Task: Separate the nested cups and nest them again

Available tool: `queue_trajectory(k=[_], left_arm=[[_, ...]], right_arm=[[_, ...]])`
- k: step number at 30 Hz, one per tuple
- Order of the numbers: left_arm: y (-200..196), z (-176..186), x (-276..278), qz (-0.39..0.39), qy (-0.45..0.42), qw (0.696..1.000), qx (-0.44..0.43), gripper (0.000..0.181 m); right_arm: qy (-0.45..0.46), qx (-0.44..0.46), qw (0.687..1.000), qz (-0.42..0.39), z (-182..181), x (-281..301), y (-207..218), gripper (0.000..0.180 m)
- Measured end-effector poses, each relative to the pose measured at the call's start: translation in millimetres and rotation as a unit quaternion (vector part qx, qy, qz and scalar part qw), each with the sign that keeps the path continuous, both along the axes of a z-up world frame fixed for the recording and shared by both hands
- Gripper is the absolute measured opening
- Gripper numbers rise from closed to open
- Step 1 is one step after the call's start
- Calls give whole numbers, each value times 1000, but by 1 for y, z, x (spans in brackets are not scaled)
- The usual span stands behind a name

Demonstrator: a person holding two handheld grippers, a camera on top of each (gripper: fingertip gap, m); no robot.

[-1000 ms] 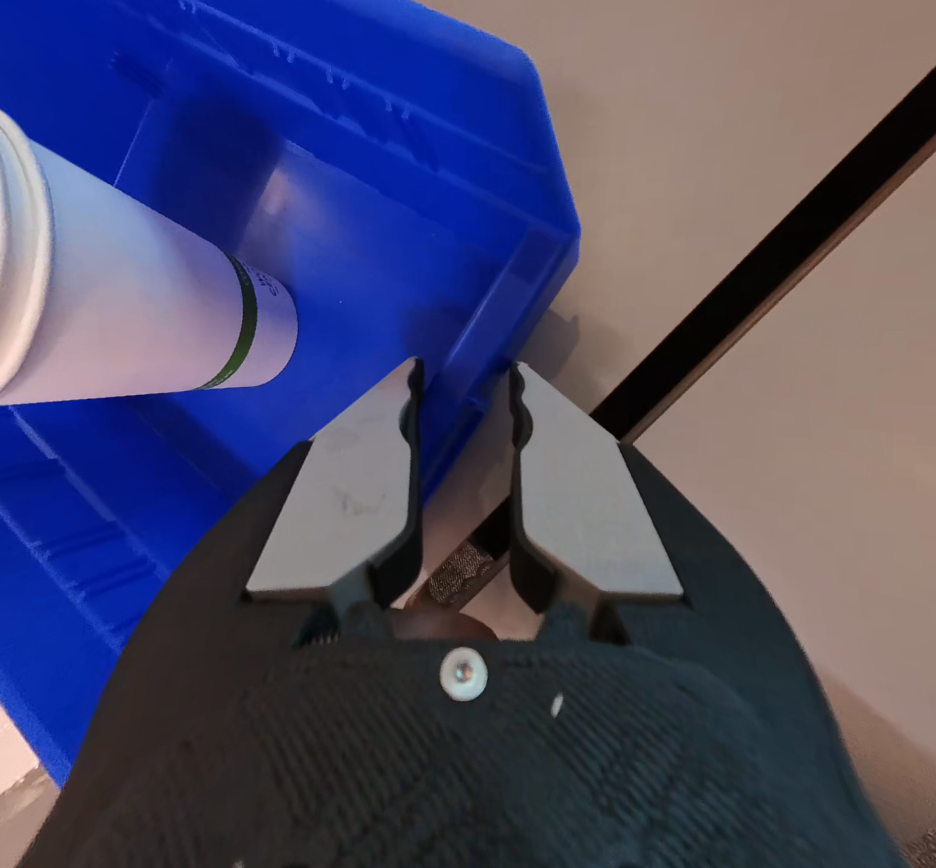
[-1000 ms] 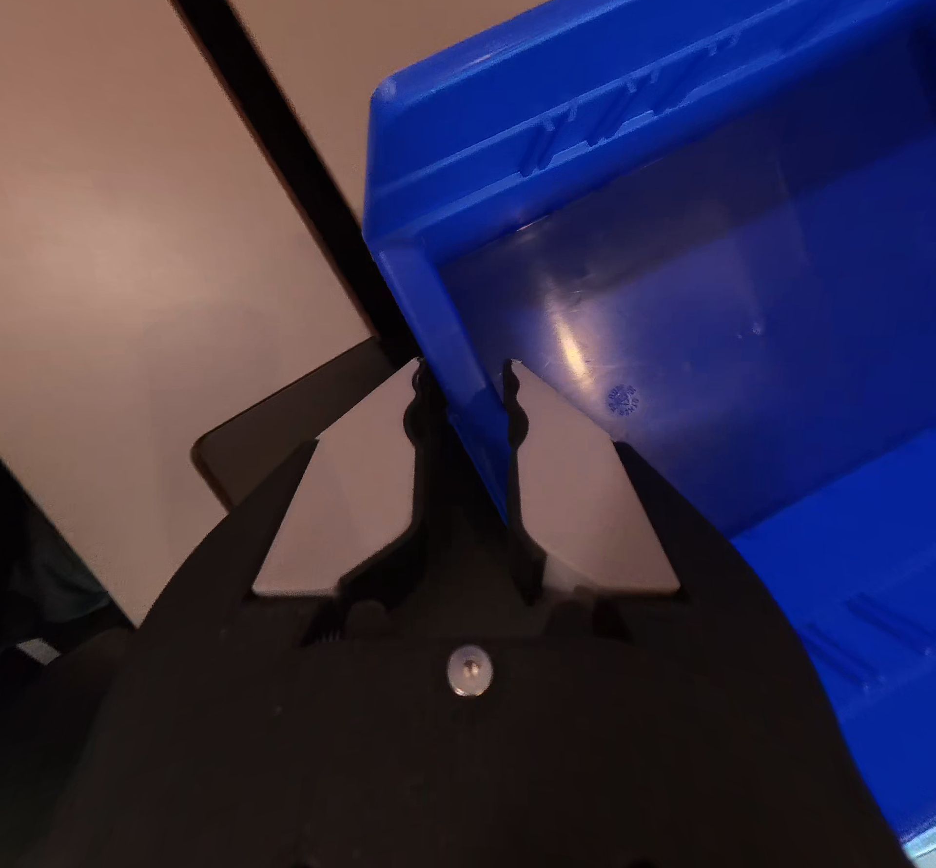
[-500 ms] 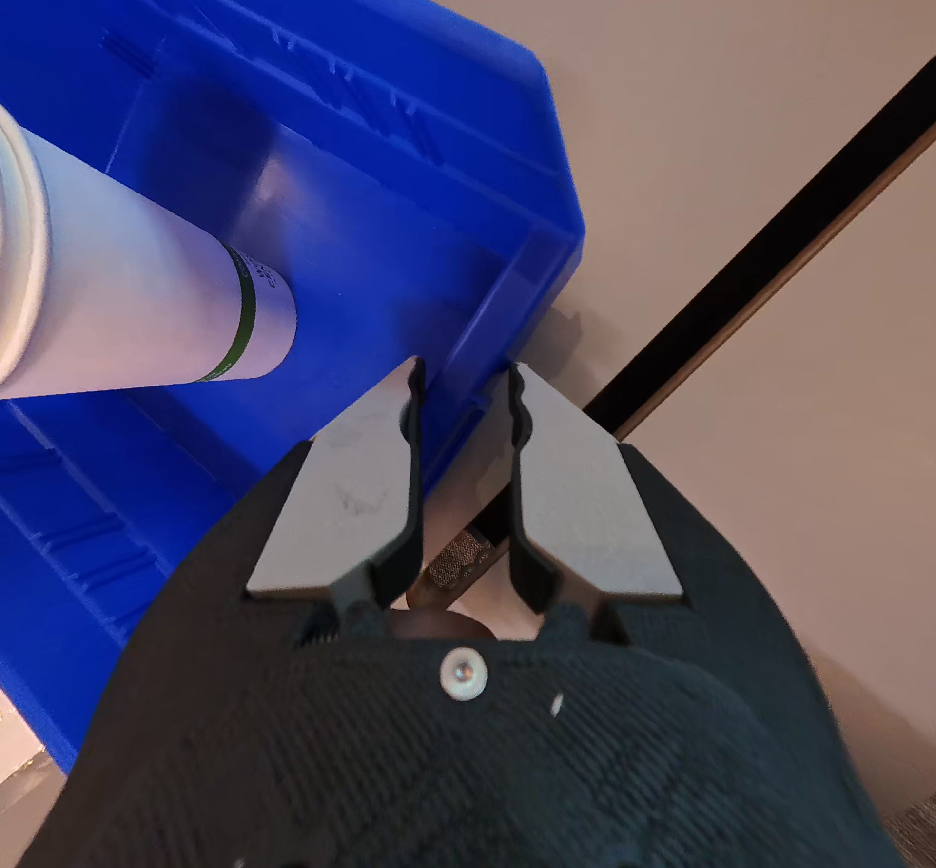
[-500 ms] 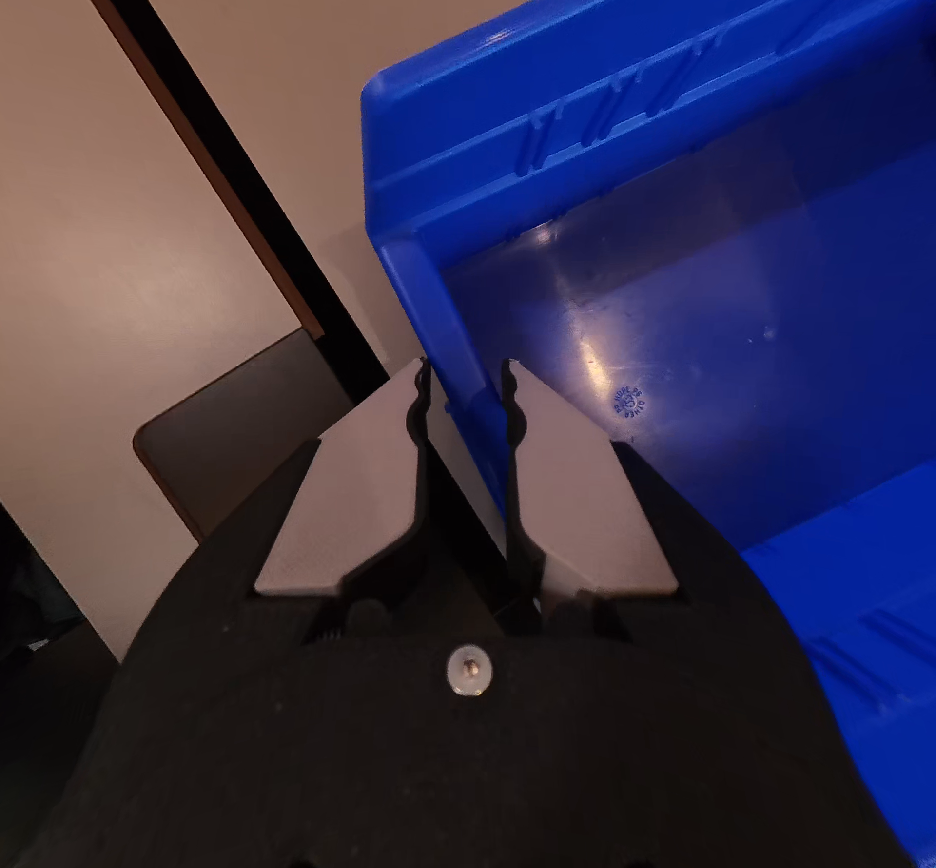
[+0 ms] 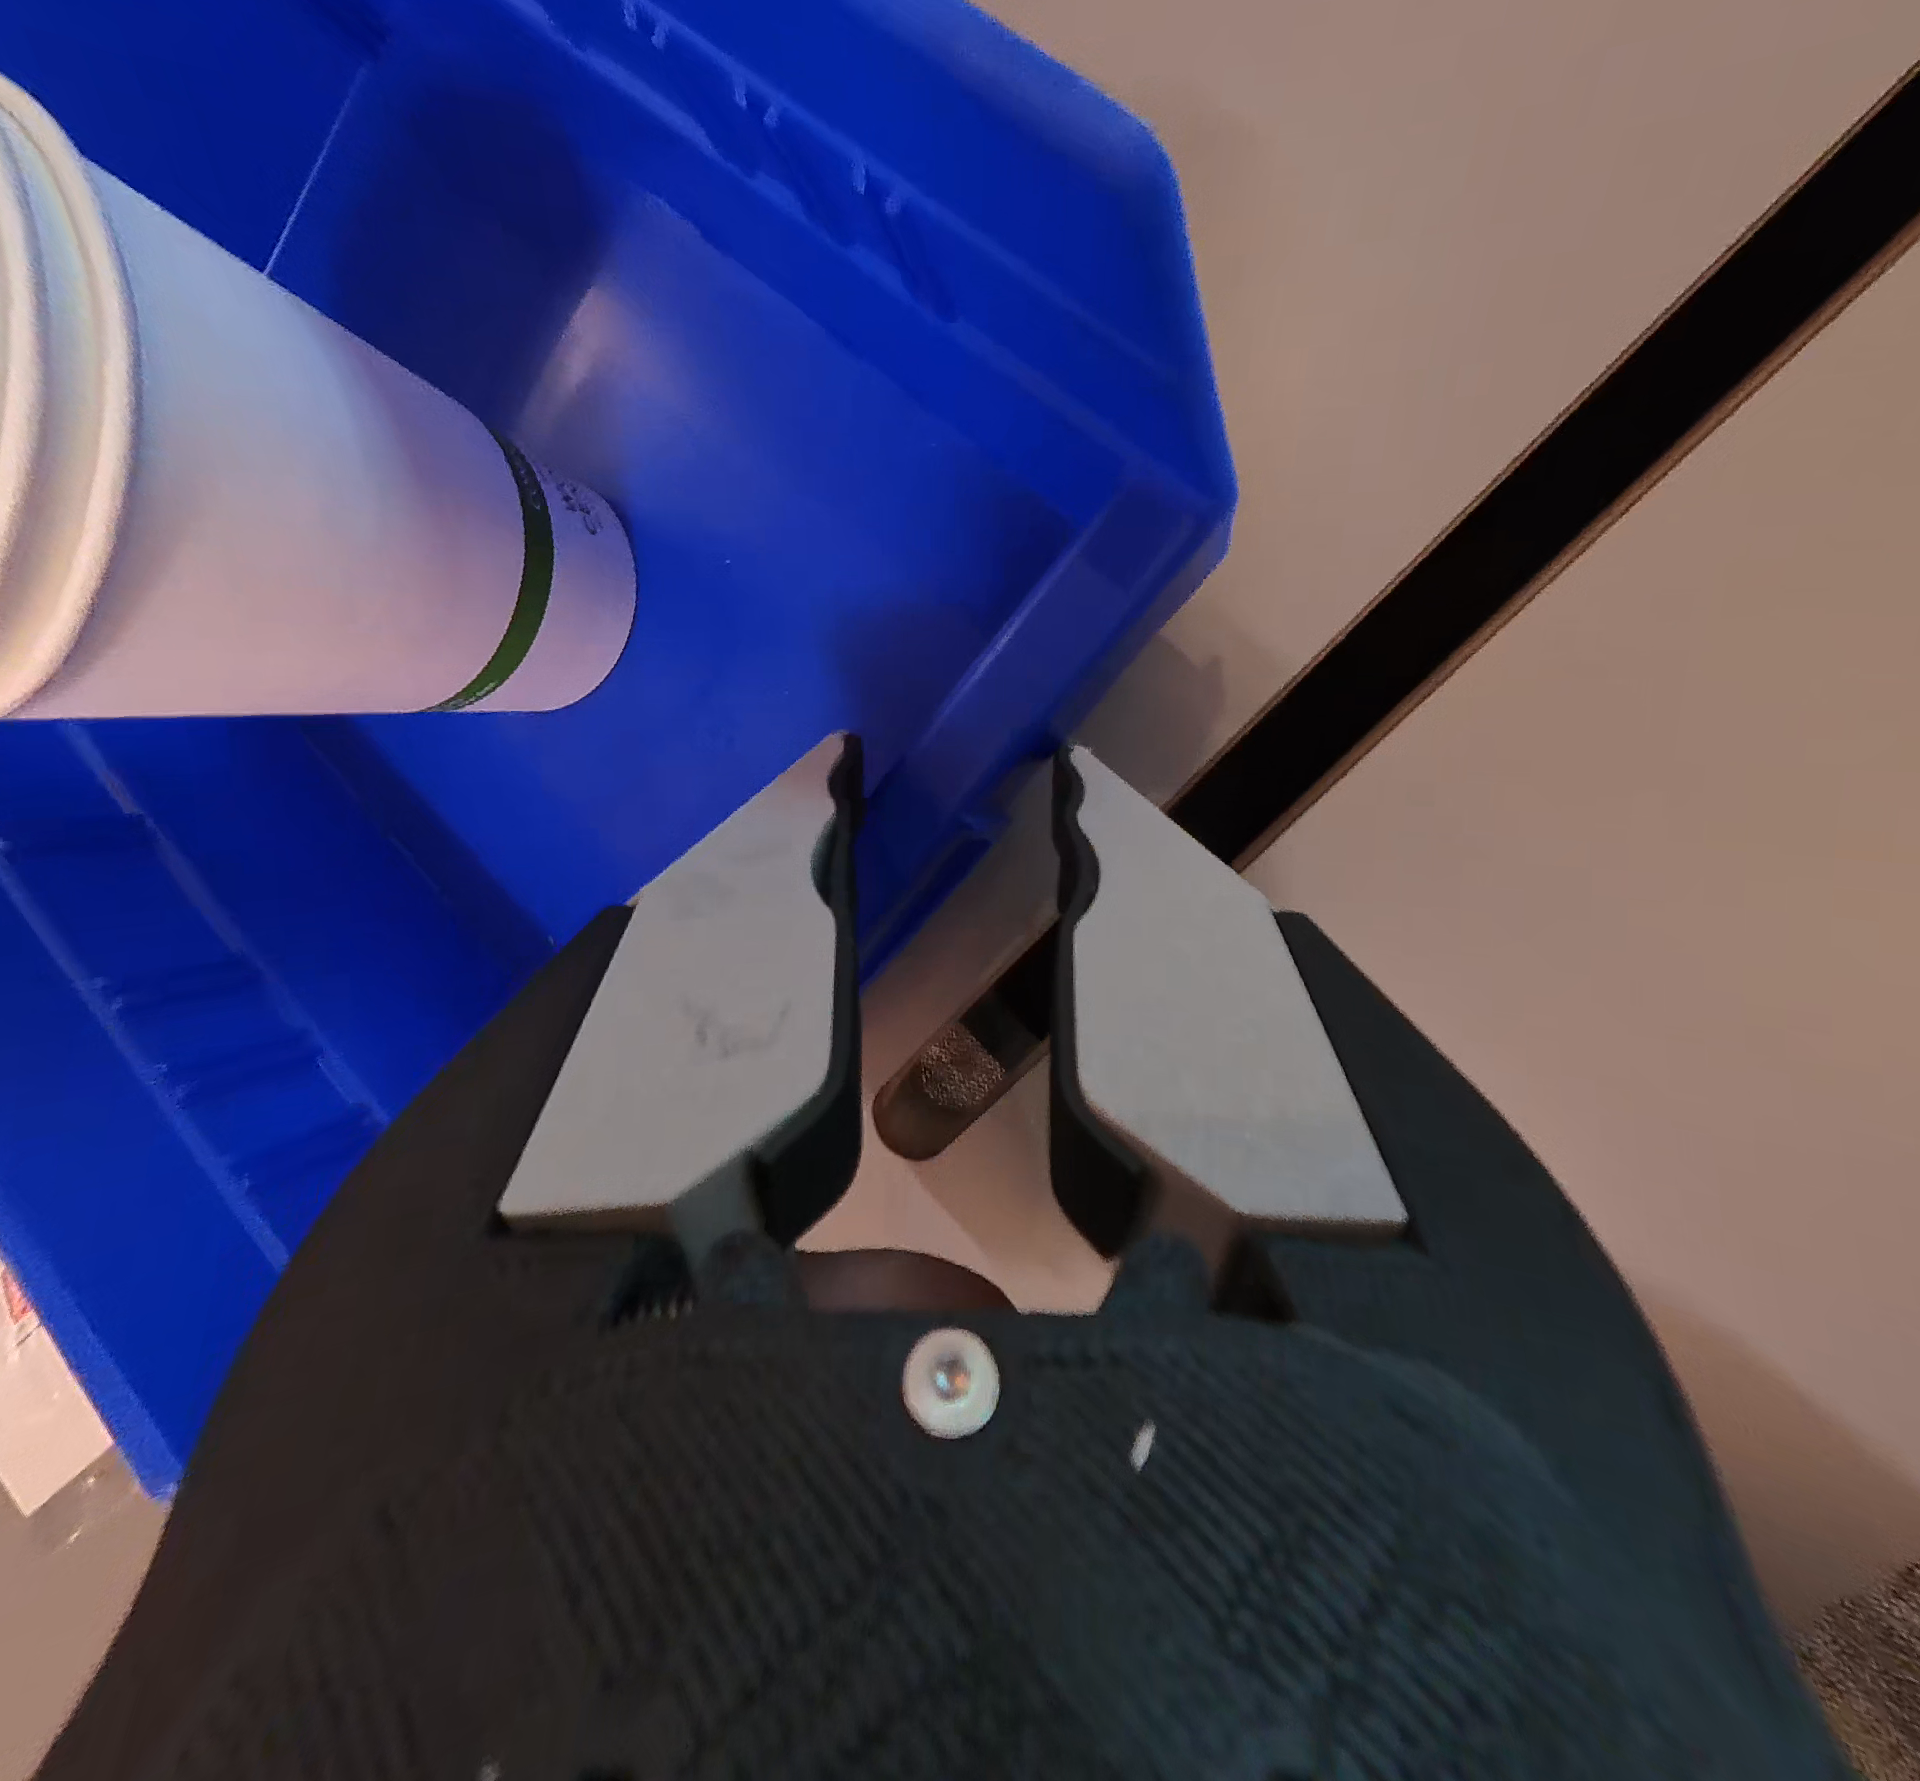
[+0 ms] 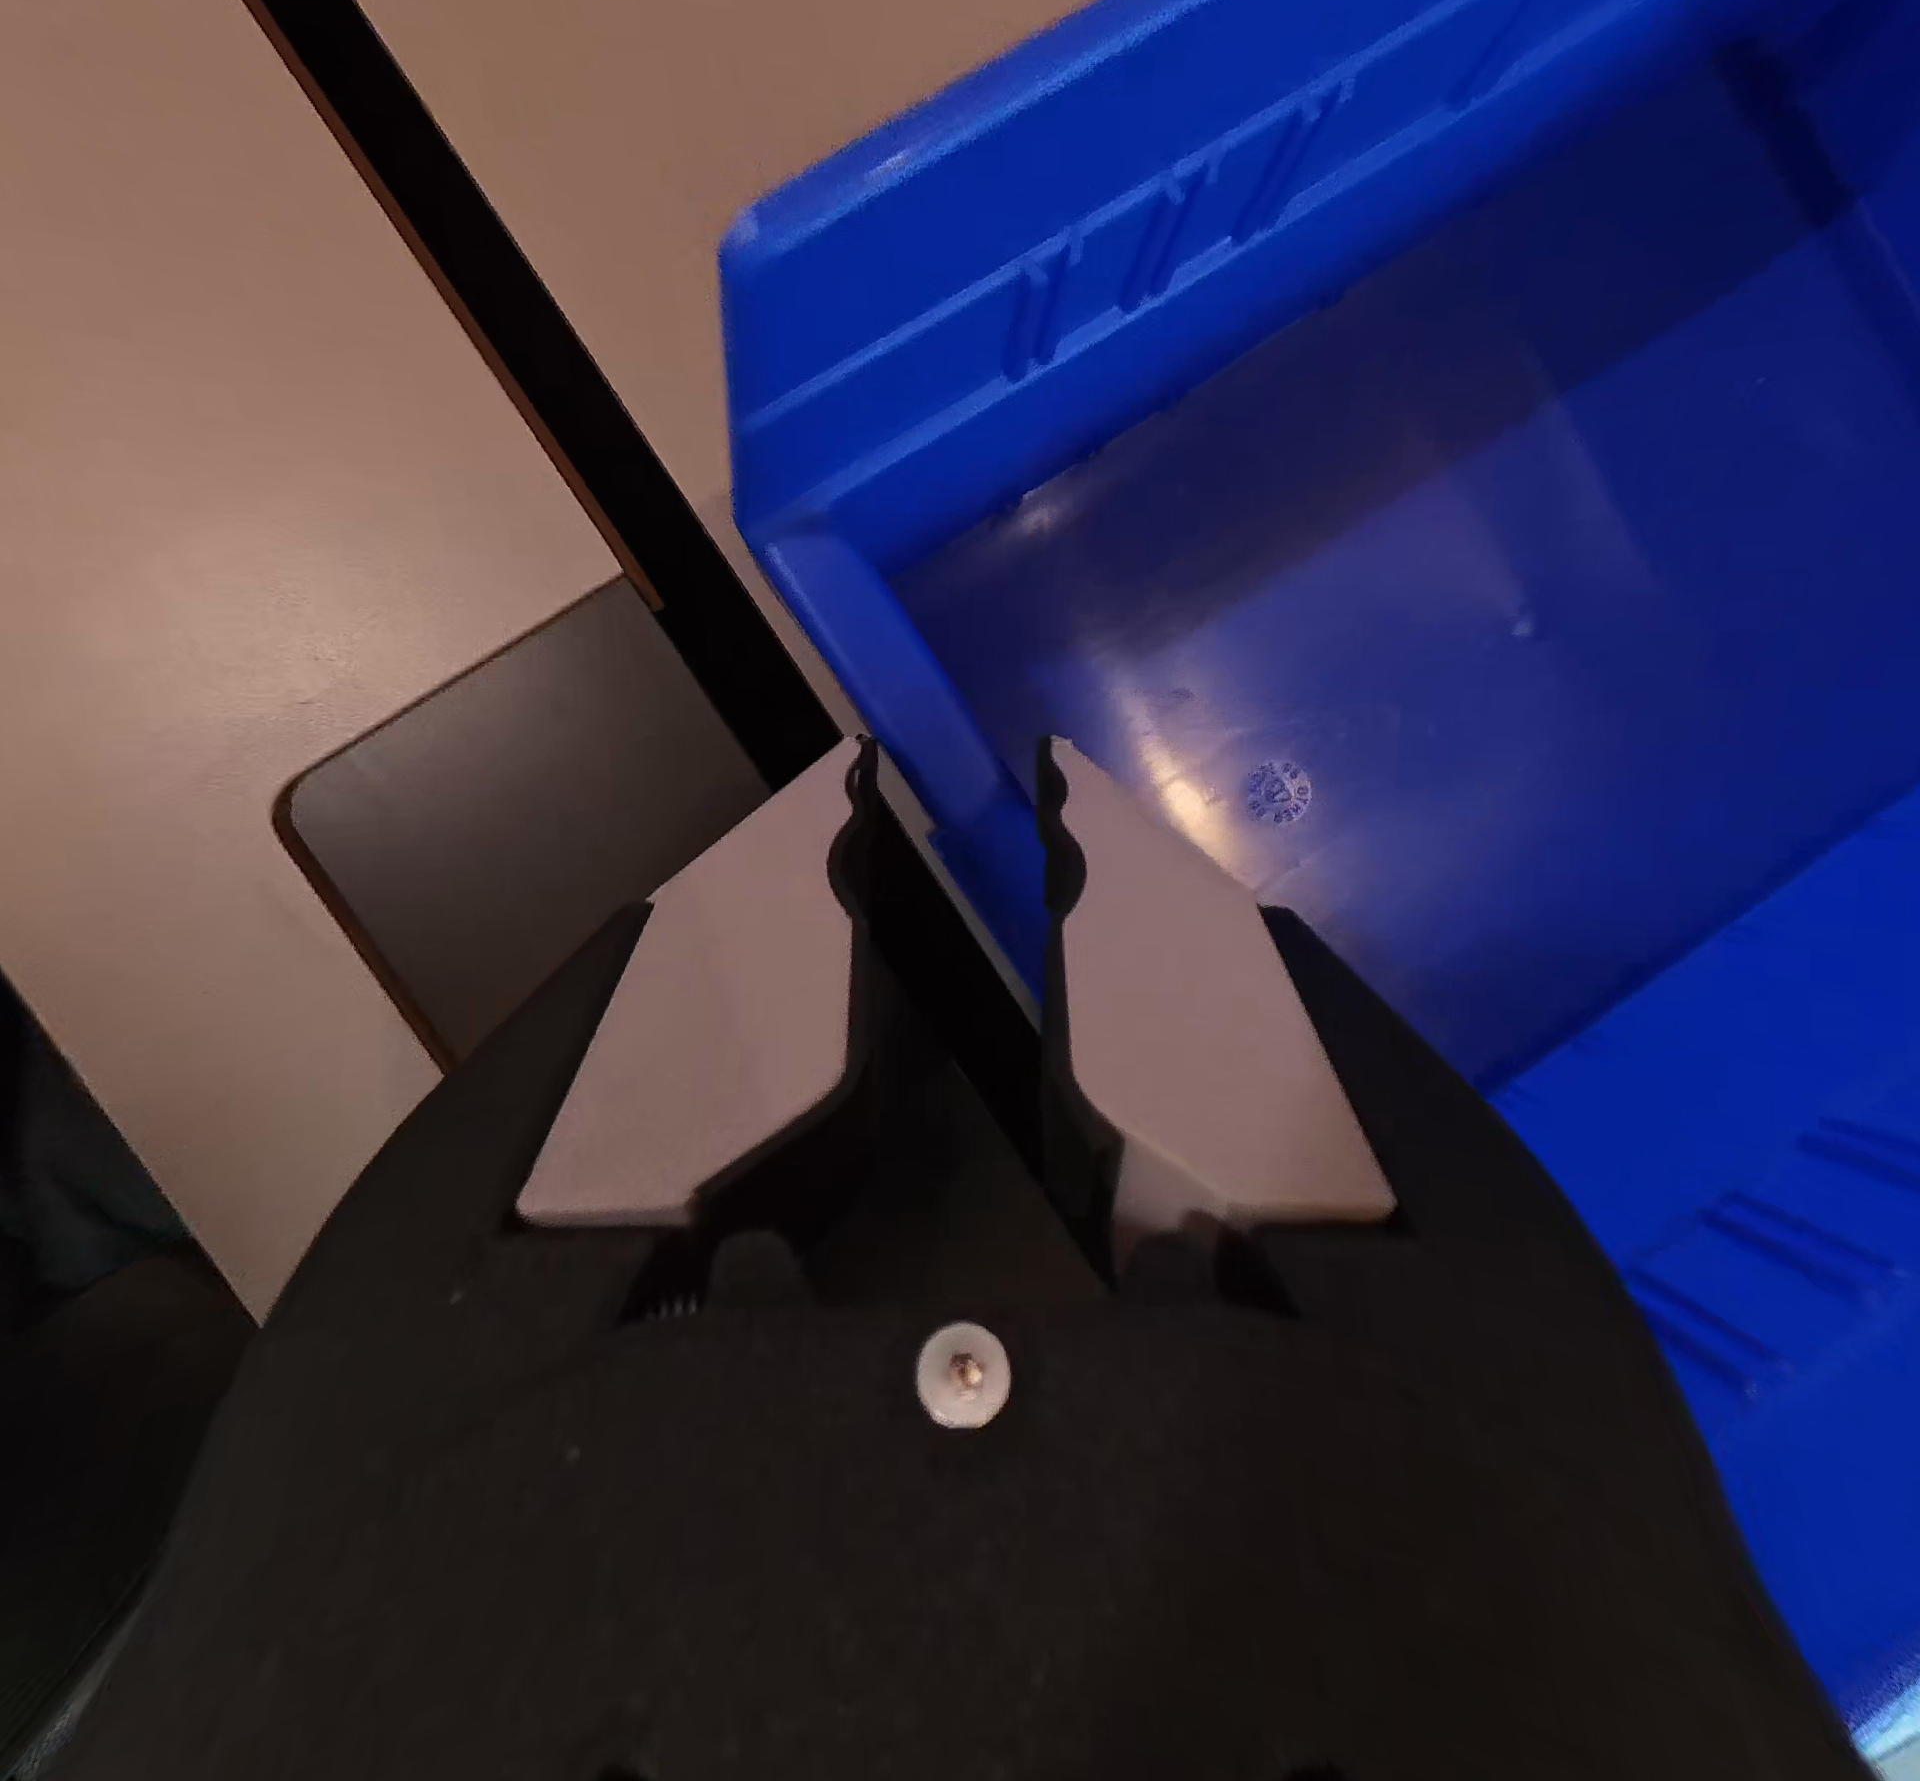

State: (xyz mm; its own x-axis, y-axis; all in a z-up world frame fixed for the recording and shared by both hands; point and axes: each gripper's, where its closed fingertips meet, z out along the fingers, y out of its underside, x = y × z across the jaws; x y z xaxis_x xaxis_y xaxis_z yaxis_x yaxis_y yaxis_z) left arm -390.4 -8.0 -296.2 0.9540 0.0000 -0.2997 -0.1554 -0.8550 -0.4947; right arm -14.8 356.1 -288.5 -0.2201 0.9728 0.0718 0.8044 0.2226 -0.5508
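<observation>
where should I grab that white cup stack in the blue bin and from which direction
Judging from the left wrist view, grip the white cup stack across its bare side wall, just below the stacked rims, coming from above over the open blue bin. It stands upright, clear of the walls, and the left gripper is open nearby.

Stack of white paper cups (image 5: 301, 526), nested one inside another, standing upright on the floor of a blue plastic bin (image 5: 831, 443). Seen from above and to one side, so that the tapered body leans across the left wrist view. Several rolled white rims layered closely at the wide top, cut off by the left edge of the picture. Narrow green band with small dark print encircling the outermost cup just above its base. Base resting near the bin's rear wall, clear of the side wall. Not visible in the right wrist view.
</observation>
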Motion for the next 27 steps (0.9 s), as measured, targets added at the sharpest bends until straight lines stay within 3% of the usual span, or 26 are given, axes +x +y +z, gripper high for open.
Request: queue_trajectory(k=[1,3,7,14,21,27], left_arm=[[-2,0,-1,1,3,1000,0,35],[-4,1,-1,6,9,1000,2,36],[-5,9,1,21,5,999,33,34],[8,76,2,87,-24,970,228,44],[50,147,35,106,-17,915,390,54],[90,152,62,105,-3,888,447,52]], right_arm=[[14,-8,1000,2,6,-1,-3,24],[54,-39,998,6,25,-7,-14,21],[138,-85,987,16,70,-26,-39,31],[264,-111,958,17,128,-89,-92,54],[325,-82,939,-80,128,-174,-93,82],[382,-36,906,-181,103,-215,-56,87]])
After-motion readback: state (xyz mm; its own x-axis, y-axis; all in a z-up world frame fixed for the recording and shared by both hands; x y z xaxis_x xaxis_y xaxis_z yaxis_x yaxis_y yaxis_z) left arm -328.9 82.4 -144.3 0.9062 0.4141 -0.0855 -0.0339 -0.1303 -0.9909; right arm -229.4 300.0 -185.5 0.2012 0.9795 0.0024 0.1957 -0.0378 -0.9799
